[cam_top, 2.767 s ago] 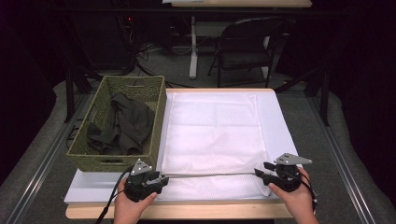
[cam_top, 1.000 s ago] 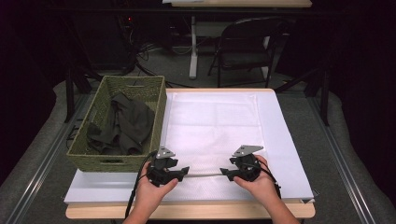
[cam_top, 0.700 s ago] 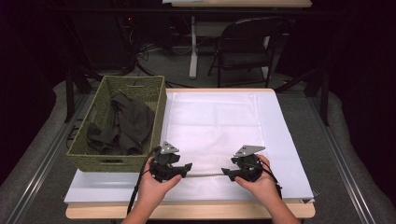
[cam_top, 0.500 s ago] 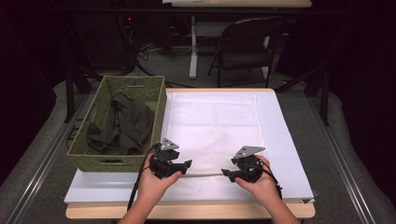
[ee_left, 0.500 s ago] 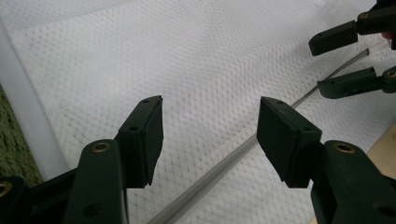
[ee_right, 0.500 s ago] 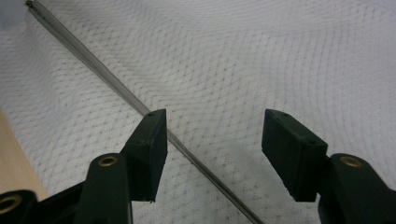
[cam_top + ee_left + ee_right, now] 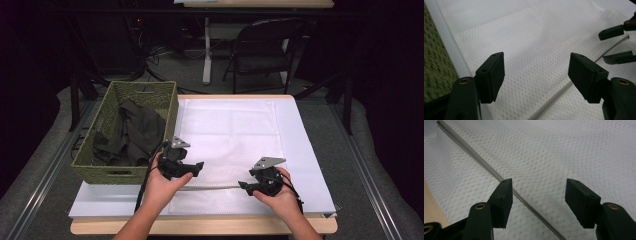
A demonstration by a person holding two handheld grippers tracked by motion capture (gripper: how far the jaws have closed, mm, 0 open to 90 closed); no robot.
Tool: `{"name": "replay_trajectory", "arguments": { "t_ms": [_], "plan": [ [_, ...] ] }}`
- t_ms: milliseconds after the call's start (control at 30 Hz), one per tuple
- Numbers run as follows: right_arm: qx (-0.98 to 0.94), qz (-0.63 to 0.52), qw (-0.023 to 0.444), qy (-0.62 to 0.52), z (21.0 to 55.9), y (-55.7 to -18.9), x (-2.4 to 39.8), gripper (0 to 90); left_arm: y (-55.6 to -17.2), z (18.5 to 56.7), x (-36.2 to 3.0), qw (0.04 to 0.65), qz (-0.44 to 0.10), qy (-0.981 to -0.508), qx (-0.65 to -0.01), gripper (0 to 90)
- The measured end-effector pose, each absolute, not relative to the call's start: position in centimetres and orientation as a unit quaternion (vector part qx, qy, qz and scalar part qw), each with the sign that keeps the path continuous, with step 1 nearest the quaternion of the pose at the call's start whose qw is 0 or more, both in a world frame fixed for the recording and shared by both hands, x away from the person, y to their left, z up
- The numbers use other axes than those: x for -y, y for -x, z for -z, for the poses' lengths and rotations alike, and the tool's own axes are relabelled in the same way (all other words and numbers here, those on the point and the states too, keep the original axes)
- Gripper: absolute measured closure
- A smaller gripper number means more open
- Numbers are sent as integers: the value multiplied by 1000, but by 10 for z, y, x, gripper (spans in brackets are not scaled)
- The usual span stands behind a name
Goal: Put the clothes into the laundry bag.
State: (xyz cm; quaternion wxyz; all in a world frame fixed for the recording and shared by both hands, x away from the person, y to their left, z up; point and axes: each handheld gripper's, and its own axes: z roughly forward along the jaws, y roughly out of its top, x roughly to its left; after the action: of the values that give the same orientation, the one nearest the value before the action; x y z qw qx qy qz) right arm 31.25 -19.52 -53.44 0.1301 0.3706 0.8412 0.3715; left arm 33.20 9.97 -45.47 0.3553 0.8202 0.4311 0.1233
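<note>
1. Near the front edge of the white mesh cloth (image 7: 227, 135), a thin grey rod-like edge (image 7: 210, 188) lies flat, running between the two hands; whether it is a rod or a stiffened hem of the cloth I cannot tell.
2. At the rod's right end, the right gripper (image 7: 250, 188) sits low over the cloth. In the right gripper view its jaws stand wide apart, and the rod (image 7: 499, 177) passes between them, close by the left jaw, with neither pad pressing on it.
3. Up and left of the rod's left end, the left gripper (image 7: 198, 168) is held above the cloth. Its jaws have just been opening and now stand wide with nothing between them; in the left gripper view the rod (image 7: 554, 97) lies on the cloth below.
4. Left of the cloth, just beside its edge, stands a woven basket (image 7: 102, 172) holding a dark garment (image 7: 135, 132).
5. Under the cloth lies a white board (image 7: 307, 150) on the wooden table (image 7: 200, 226).
6. By my reading, the folding or laying-out step is ending: both grippers have let go of the front edge.
7. The next move probably calls for lifting the right gripper clear without dragging the rod, then reaching toward the basket for the garment.
</note>
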Motion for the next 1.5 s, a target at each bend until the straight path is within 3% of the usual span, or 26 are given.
{"name": "replay_trajectory", "arguments": {
  "t_ms": [200, 1500],
  "plan": [
    [-840, -372, 130, -373, 535, -312, 197, 387, -343, 445, -109, 348, -128, -816, -444, 227],
    [-840, -369, 133, -375, 538, -310, 195, 380, -374, 424, -187, 315, -176, -770, -527, 231]
  ]
}}
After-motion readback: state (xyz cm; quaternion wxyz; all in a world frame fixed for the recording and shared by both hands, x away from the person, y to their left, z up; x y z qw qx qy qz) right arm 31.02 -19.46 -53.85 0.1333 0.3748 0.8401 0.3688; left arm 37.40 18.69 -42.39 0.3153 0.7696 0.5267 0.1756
